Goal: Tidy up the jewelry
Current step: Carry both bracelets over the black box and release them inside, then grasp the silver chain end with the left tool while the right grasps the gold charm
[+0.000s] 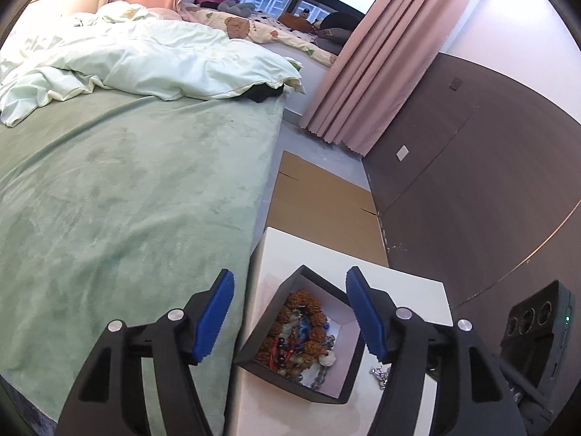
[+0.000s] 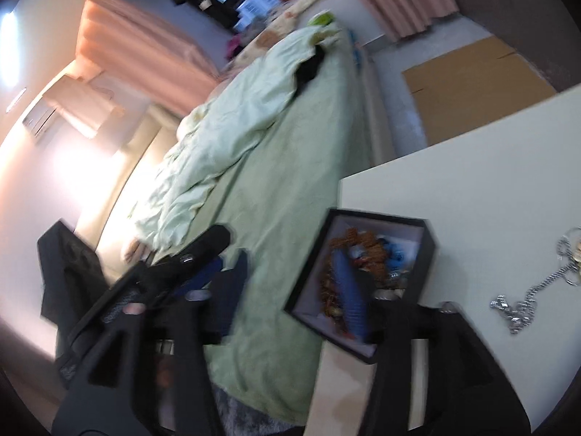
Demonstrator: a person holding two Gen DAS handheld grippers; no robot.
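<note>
1. Black-walled and pale inside, the box [image 1: 346,381] is seen on the white bench [image 1: 287,254], close to the edge beside the bed [image 1: 127,200].
2. Inside the box, a heap of jewelry [image 1: 297,330] is seen: brown knobbly beads, some blue pieces, red bits, and a little silver near the front.
3. A silver chain [image 2: 523,305] is left lying loose on the bench, outside the box and near it.
4. The left hand-held gripper [image 1: 290,318] is held released, its blue pads wide apart above the box, with nothing between them.
5. The right hand-held gripper [image 2: 290,287] is blurred; its fingers appear spread and nothing is seen gripped.
6. The remaining job is judged to be the chain's transfer into the box.
7. Risk: the box could be nudged towards the bench edge by a finger, since it sits so near the edge.
8. Risk: a thin chain is likely to slip through or dangle and snag on the box wall if pinched at one end.
9. Risk: the beads could be tangled if the chain is dropped carelessly.
</note>
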